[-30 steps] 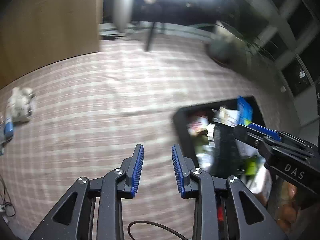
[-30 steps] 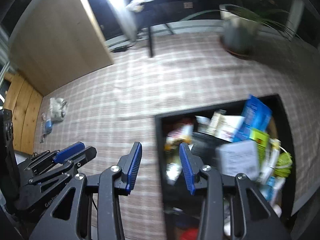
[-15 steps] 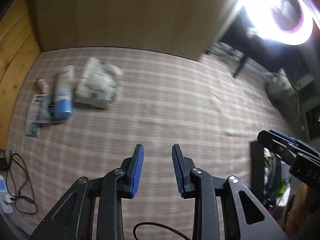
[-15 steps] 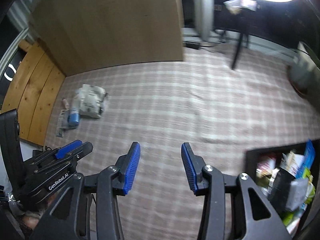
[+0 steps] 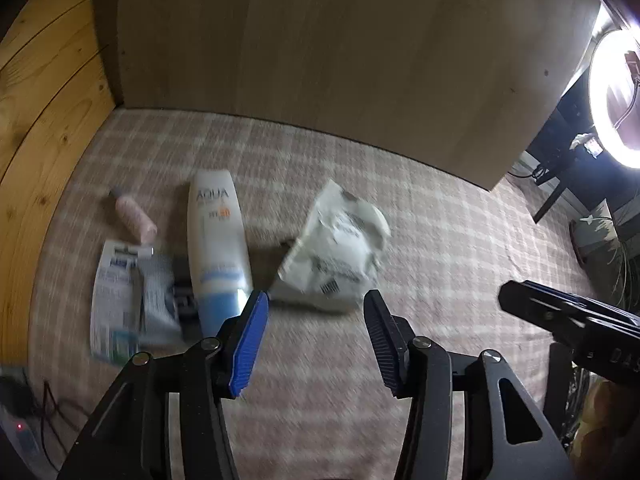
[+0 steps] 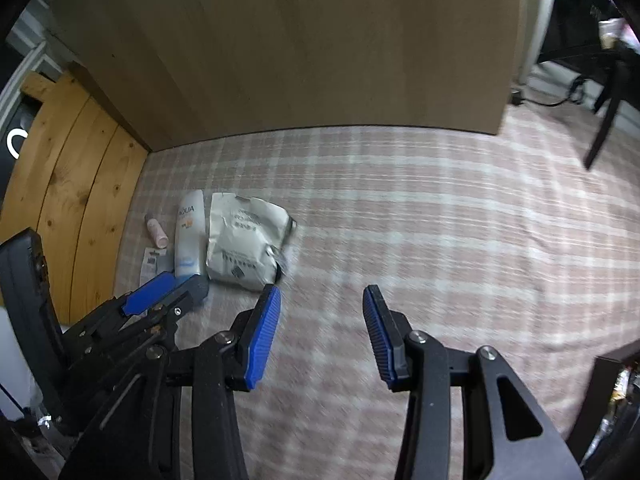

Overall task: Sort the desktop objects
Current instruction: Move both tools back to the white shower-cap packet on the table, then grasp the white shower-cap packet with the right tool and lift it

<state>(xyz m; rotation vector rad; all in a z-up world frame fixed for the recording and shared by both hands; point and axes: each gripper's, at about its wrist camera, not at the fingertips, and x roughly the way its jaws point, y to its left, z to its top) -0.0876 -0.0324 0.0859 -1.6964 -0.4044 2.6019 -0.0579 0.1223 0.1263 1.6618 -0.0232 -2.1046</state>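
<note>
Across the checked desk (image 5: 440, 248) a small cluster lies by the wooden panel: the crumpled white packet (image 5: 340, 252), the AQUA tube (image 5: 218, 240) just left of it, flat leaflets (image 5: 116, 304), a pink vial (image 5: 132, 216); my left tool (image 5: 316, 340) is opening, nothing between its pads; my right tool (image 6: 322, 332) stands part-open and empty; I'd centre the left over the packet before lowering; only "AQUA" reads clearly.

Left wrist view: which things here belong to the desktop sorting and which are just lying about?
Job:
white AQUA tube
crumpled white packet
small pink bottle
flat printed packets

Lying about:
ring light
cables
wooden panel
</note>
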